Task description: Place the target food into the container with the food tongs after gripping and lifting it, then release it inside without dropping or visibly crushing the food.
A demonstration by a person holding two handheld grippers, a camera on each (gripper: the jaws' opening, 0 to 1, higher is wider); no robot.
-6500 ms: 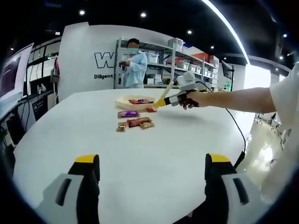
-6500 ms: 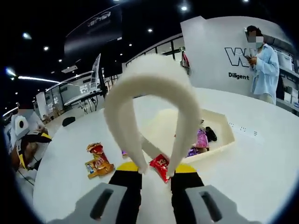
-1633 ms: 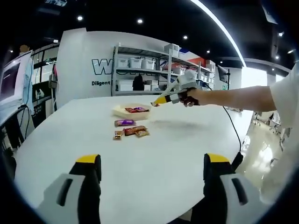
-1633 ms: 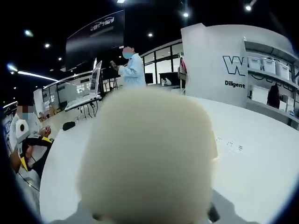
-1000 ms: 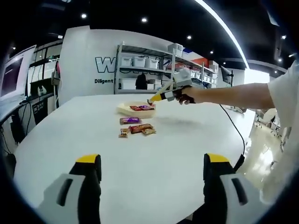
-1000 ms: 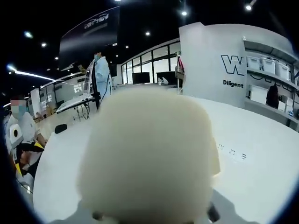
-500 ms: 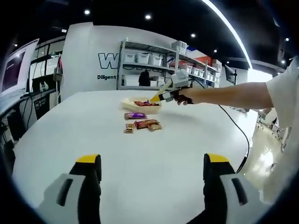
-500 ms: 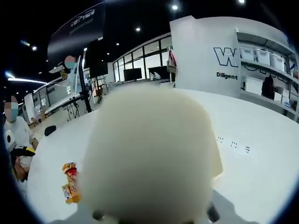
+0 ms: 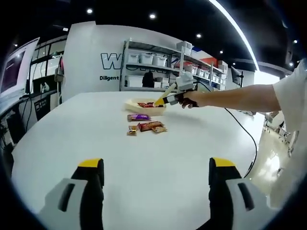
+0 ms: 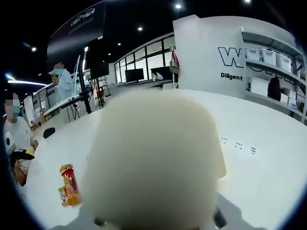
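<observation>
My left gripper [image 9: 156, 191] is open low over the white table [image 9: 144, 158], nothing between its jaws. Across the table a person's hand holds my right gripper [image 9: 165, 99], shut on the cream food tongs [image 9: 169, 92], whose tips hang by the right rim of the shallow cream container [image 9: 136, 106]. A red packet [image 9: 146, 104] lies inside it. In front of the container lie a purple packet [image 9: 138, 117], an orange-red packet [image 9: 149, 126] and a small one [image 9: 132, 130]. In the right gripper view the tongs [image 10: 153, 158] hide the jaws; whether they hold food is hidden. Packets [image 10: 67, 184] lie at the left.
A black cable [image 9: 242, 132] runs over the table's right edge. Shelves with bins [image 9: 158, 67] stand behind the table. The person's arm [image 9: 240, 98] reaches in from the right. Other people [image 10: 60, 76] are beyond the table's far side.
The right gripper with the tongs has dipped slightly toward the container's right rim. In the right gripper view the packets at the left have drawn closer as the camera swung.
</observation>
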